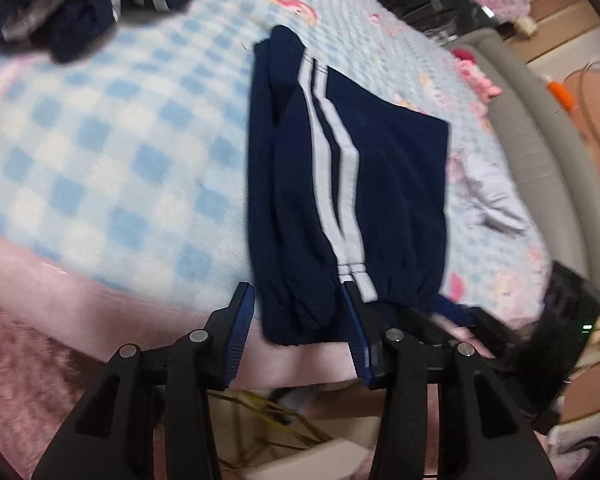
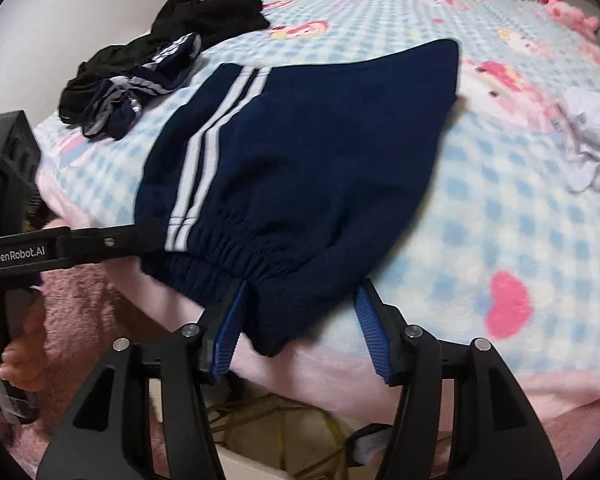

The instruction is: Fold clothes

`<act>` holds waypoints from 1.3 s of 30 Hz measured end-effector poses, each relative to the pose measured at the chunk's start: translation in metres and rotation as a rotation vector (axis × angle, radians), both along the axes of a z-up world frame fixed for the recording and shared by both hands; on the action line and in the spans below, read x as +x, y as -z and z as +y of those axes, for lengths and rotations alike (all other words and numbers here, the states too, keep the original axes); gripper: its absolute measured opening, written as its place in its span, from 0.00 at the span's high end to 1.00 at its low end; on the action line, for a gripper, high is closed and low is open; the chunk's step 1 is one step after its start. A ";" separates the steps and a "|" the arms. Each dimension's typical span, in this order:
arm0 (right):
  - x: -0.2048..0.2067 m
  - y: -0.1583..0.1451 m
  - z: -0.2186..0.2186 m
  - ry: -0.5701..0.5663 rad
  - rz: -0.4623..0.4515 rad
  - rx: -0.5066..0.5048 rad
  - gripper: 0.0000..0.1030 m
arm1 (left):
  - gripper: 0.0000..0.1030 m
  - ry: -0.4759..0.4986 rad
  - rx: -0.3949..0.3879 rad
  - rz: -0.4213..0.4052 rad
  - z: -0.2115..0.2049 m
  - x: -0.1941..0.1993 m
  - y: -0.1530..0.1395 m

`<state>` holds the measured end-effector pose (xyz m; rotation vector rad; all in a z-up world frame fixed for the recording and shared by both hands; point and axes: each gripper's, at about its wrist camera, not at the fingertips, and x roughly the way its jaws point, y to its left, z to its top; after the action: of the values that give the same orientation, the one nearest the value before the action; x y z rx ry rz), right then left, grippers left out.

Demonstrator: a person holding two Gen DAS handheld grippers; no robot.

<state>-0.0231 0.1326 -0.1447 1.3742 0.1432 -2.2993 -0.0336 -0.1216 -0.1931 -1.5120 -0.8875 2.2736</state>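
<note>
My left gripper and right gripper both gape wide, fingers straddling the waistband of the shorts (navy, white-striped) without pinching it.

Left hand-held gripper: jaws spread wide, blue pads facing each other, fingers pointing to 12 o'clock. Right hand-held gripper: same, wide apart. From the right wrist view, the left unit enters at 9 o'clock, bare fingers wrapped on its handle.
</note>
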 end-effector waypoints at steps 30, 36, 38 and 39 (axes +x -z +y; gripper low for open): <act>0.016 -0.022 0.012 -0.077 -0.050 -0.159 0.69 | 0.62 0.118 0.154 0.034 -0.008 0.021 -0.023; -0.012 -0.039 0.007 -0.051 -0.036 -0.243 0.69 | 0.62 0.148 0.137 0.064 0.001 -0.003 -0.046; -0.023 -0.047 0.005 -0.043 -0.024 -0.273 0.68 | 0.62 0.145 0.151 0.075 0.001 -0.017 -0.055; -0.029 -0.051 0.004 -0.040 -0.019 -0.288 0.68 | 0.62 0.144 0.157 0.081 0.001 -0.024 -0.060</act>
<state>-0.0521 0.1362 -0.0938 1.2326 -0.1602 -2.1729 -0.0579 -0.1209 -0.1334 -1.3606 -0.8822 2.0949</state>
